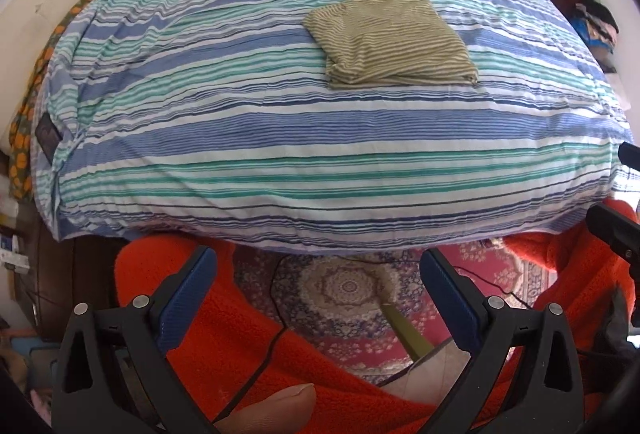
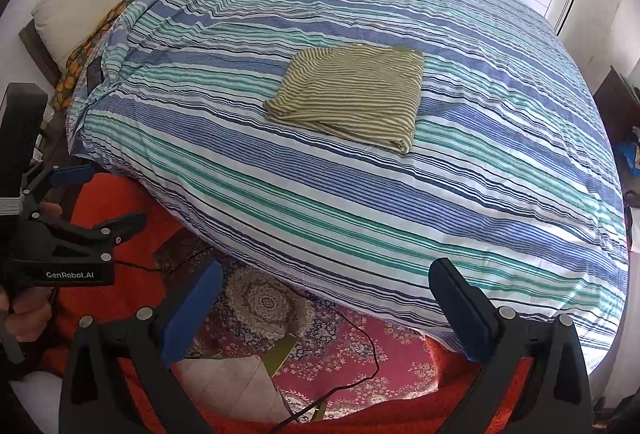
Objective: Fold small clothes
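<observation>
Left gripper [image 1: 318,266]: 2 blue-padded fingers spread wide, nothing held, positioned off the bed edge above the patterned rug [image 1: 348,290] and red fleece [image 1: 224,318]. Right gripper [image 2: 326,282]: fingers equally wide apart, nothing held, also short of the mattress. Olive striped garment [image 2: 352,94]: folded into a compact rectangle, lying flat near the centre of the blue-green striped bedsheet [image 2: 480,194], well apart from both grippers.
</observation>
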A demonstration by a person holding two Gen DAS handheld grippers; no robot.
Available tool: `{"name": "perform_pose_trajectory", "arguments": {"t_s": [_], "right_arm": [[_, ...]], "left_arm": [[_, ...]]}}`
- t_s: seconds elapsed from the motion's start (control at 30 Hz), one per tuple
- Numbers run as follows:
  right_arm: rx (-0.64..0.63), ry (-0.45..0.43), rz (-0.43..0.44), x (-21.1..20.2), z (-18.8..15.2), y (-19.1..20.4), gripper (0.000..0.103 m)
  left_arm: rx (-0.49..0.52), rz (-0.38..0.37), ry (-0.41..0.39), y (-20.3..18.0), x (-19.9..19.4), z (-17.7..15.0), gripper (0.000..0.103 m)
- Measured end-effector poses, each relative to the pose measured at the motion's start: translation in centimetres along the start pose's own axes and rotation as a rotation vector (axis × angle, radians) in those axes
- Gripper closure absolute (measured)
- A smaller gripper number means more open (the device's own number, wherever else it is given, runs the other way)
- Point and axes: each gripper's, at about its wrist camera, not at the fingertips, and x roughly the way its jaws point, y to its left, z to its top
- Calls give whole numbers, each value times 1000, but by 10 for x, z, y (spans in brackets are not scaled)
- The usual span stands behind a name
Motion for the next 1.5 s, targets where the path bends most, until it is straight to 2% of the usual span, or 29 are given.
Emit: {"name": "perform_pose_trajectory", "arguments": {"t_s": [0.1, 0.3, 0.53, 0.67, 1.13, 1.5], "right_arm": [[22, 7, 5, 1, -2, -1, 1], [28, 5, -28, -4, -1, -3, 1], [27, -55, -43, -29, 3, 4, 1], [5, -77, -89, -39, 6, 7, 1], [6, -51, -94, -31, 8, 1, 1], [14, -44, -97, -27, 9, -1, 1]], "left_arm": [[-8, -27, 17, 1, -4, 0, 2], [-19, -6, -47, 6, -22, 3, 2], [-31, 1, -96, 6, -35, 7, 2], [-25, 1, -107, 3, -38, 9, 2], [-6, 16, -90, -6, -31, 10, 2], [-2, -2, -84, -10, -29, 13, 2]]}}
